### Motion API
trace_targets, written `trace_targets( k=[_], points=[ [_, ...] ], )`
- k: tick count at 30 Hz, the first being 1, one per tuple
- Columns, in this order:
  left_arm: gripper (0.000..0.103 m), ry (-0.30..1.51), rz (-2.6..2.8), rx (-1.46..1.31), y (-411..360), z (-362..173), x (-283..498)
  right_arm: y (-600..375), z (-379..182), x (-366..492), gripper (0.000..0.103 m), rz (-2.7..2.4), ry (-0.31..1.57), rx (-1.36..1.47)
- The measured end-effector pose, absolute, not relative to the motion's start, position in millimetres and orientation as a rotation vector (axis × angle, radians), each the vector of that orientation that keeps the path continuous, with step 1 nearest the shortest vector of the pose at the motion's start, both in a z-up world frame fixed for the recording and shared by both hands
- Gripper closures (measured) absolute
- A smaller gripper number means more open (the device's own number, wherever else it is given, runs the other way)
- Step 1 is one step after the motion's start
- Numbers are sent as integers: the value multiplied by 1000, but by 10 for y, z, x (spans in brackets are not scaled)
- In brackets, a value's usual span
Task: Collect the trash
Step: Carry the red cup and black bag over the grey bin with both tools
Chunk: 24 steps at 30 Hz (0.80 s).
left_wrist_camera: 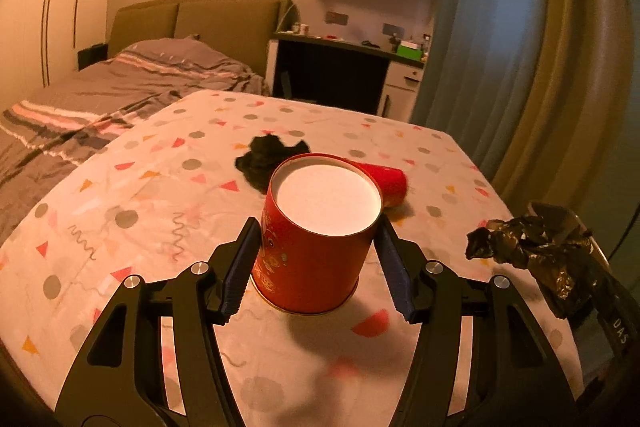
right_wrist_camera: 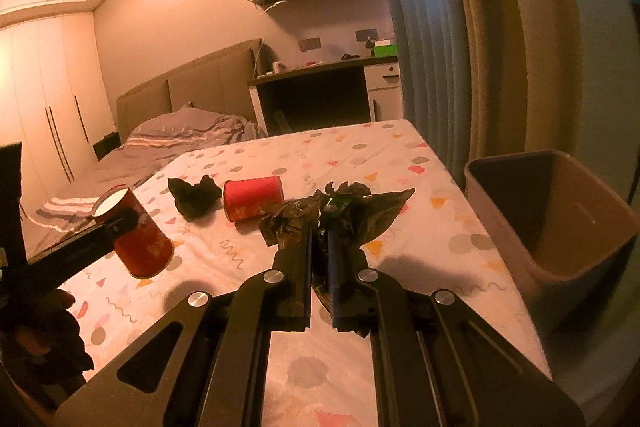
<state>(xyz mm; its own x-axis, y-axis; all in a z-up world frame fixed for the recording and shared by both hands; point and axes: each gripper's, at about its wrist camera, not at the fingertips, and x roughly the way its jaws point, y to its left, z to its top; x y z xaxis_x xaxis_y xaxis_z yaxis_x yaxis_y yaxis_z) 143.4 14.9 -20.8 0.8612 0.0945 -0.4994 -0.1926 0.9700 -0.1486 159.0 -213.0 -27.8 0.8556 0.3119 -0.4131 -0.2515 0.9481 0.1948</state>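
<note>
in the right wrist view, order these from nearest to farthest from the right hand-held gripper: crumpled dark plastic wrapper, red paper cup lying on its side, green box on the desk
1. Crumpled dark plastic wrapper: clamped in the right hand-held gripper.
2. Red paper cup lying on its side: mid-table, up and left.
3. Green box on the desk: far back by the wall.

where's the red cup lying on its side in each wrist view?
Left wrist: the lying red cup sits just right of centre, partly hidden behind the held red can.
Right wrist: left of centre, mid-table.
Shared landmark: the crumpled black wad directly left of it.
</note>
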Motion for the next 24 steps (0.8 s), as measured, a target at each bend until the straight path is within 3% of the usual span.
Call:
trace_targets(
  k=[24],
  points=[
    [46, 495, -54, -113, -983, -64, 1577, -2900, -254, 1397, 95, 182, 402, 197]
  ],
)
